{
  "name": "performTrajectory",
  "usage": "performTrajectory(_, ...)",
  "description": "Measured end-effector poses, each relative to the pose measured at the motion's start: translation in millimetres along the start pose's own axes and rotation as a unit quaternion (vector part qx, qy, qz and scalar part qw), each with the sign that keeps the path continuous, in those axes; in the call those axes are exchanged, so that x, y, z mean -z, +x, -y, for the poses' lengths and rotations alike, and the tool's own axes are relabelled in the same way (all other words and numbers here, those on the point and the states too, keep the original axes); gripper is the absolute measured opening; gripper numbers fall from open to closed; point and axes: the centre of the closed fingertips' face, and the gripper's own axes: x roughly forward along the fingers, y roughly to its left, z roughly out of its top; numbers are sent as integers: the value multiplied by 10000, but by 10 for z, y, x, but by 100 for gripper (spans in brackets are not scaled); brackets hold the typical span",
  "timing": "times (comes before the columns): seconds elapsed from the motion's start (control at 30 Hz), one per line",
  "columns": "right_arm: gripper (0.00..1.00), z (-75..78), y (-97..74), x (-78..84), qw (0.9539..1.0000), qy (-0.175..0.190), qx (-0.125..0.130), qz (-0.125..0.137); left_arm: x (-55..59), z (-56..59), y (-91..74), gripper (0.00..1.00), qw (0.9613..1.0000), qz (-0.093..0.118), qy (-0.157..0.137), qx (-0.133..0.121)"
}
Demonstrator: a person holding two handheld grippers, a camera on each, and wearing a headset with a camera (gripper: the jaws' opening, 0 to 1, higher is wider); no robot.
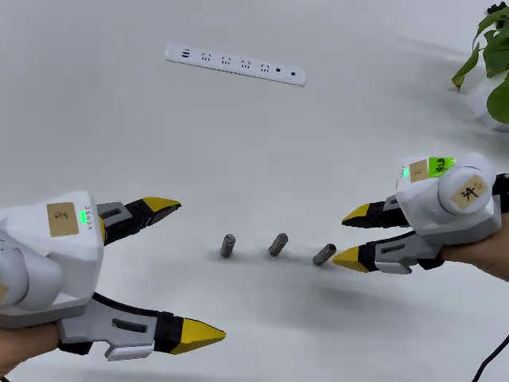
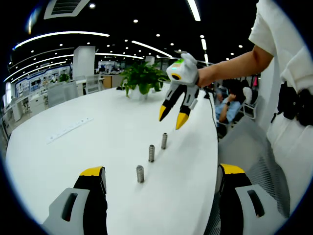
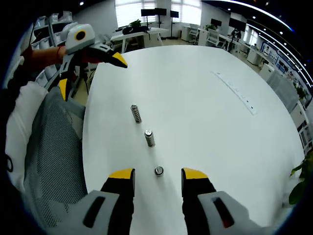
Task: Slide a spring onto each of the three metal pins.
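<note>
Your right claw (image 1: pixel 339 238) is nearest the pins (image 1: pixel 277 244).
The three stand upright in a row, each seemingly already wearing a spring (image 1: pixel 228 245); the right claw, open and empty, sits just beside the end one, and your open left claw (image 1: pixel 202 271) is farther off.

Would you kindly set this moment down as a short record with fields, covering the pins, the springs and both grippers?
pins: three pins upright in a row on the white table, set apart from each other
springs: springs appear to wrap all three pins
left gripper: open, empty, jaws wide, off the left end of the row
right gripper: open, empty, the rightmost pin just ahead of its jaws
background: power strip farther back; plant at the far right
task state: looks complete, judging by the coils
</note>
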Motion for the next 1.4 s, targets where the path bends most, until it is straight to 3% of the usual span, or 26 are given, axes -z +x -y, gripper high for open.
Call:
performTrajectory(0.13,55,-86,-145,41,9975,409,119,569,8,-18,-10,98,10000,-42,1,2)
performTrajectory(0.23,63,-112,-240,135,9928,686,299,937,8,-11,-22,100,10000,-80,23,0)
performTrajectory(0.53,81,-223,-388,374,9817,1106,599,1428,84,-72,-82,100,9998,-177,-35,-114)
performTrajectory(0.67,83,-305,-429,436,9776,1248,723,1530,160,-119,-110,100,9995,-267,-23,-157)
performTrajectory(0.93,90,-302,-463,488,9709,1391,827,1763,291,-144,-121,100,9991,-374,-13,-185)
performTrajectory(1.2,90,-361,-459,482,9691,1466,817,1809,339,-166,-153,100,9990,-362,-96,-229)
performTrajectory(1.4,90,-347,-465,468,9664,1525,840,1890,292,-135,-142,100,9990,-337,-126,-257)
